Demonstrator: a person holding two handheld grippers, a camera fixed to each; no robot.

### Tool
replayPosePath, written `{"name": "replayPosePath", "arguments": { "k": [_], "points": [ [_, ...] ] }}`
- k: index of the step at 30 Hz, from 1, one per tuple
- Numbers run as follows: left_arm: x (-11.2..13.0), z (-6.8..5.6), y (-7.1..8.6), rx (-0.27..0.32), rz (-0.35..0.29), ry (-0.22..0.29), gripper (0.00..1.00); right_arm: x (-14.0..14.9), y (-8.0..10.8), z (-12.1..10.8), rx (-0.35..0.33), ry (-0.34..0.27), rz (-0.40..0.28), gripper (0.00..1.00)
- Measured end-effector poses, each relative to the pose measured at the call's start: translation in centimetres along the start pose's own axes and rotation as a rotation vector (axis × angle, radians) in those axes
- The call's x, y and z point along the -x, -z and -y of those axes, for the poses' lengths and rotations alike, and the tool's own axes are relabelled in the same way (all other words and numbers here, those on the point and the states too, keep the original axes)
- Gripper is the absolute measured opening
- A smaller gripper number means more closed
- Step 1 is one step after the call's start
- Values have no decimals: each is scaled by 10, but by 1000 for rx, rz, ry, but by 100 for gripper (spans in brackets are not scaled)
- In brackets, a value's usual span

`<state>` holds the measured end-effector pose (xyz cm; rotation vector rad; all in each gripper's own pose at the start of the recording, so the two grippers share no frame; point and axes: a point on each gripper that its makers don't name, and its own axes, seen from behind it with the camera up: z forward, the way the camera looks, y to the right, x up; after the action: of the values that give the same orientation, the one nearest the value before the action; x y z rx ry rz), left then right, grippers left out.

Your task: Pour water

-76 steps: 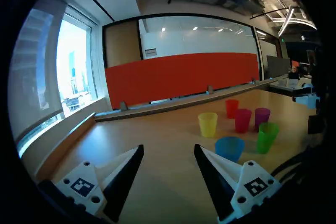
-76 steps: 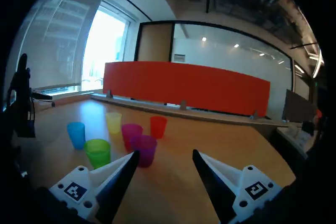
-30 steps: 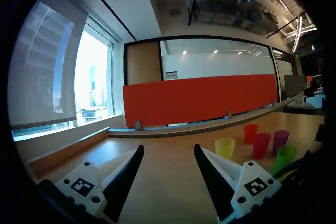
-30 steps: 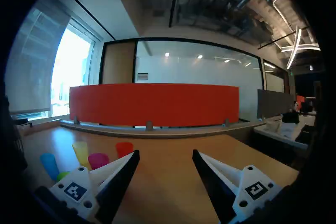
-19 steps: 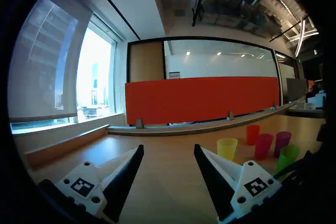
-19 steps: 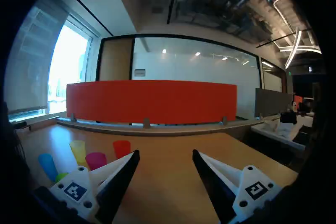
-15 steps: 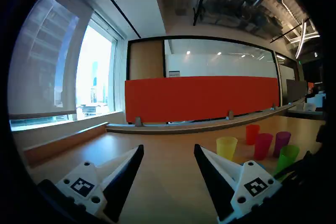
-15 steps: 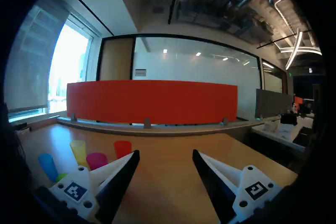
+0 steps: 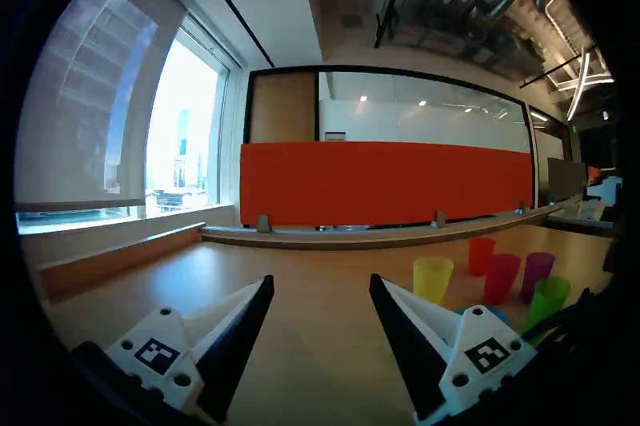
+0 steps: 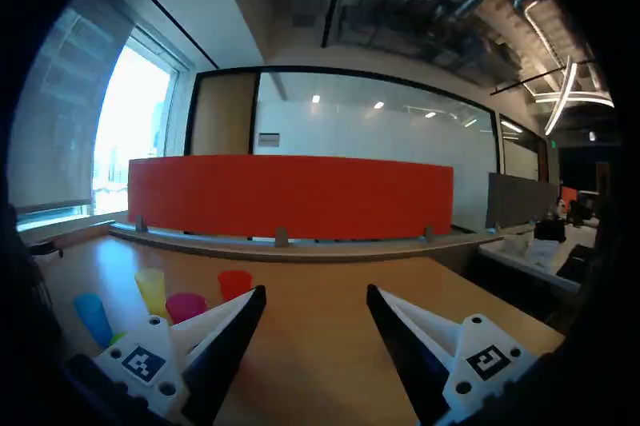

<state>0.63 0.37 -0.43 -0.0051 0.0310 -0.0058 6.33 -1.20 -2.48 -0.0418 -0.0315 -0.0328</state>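
Note:
Several coloured plastic cups stand in a cluster on the wooden table (image 9: pixel 320 298). In the left gripper view they lie to the right: a yellow cup (image 9: pixel 432 280), a red cup (image 9: pixel 481 256), a pink cup (image 9: pixel 502 278), a purple cup (image 9: pixel 536 275), a green cup (image 9: pixel 548 298) and a blue cup rim (image 9: pixel 490 313) behind the right finger. My left gripper (image 9: pixel 320 290) is open and holds nothing. In the right gripper view the cups sit low at the left: blue cup (image 10: pixel 94 318), yellow cup (image 10: pixel 151 289), pink cup (image 10: pixel 186 307), red cup (image 10: pixel 234 284). My right gripper (image 10: pixel 314 298) is open, empty.
An orange-red divider panel (image 9: pixel 384 183) runs along the table's far edge on a low rail. Large windows (image 9: pixel 180 154) are at the left. Another desk with items (image 10: pixel 544 254) stands at the right. Bare tabletop lies ahead of both grippers.
Both grippers have dropped low and tilted up since 2.5 s ago, so the cups slid down toward the edges of both views. Over the last half second there is only a slight drift.

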Motion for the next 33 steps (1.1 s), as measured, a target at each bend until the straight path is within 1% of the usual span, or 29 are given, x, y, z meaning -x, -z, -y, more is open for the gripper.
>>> {"name": "replayPosePath", "arguments": {
  "k": [12,23,33],
  "points": [
    [5,0,-1,8,27,-3,88,4,3,-1,-1,1,4,97],
    [6,-1,-2,14,27,-3,88,4,5,-2,2,3,4,97],
    [7,-1,-2,14,31,-4,88,-1,12,-5,1,24,-11,97]
  ]
}}
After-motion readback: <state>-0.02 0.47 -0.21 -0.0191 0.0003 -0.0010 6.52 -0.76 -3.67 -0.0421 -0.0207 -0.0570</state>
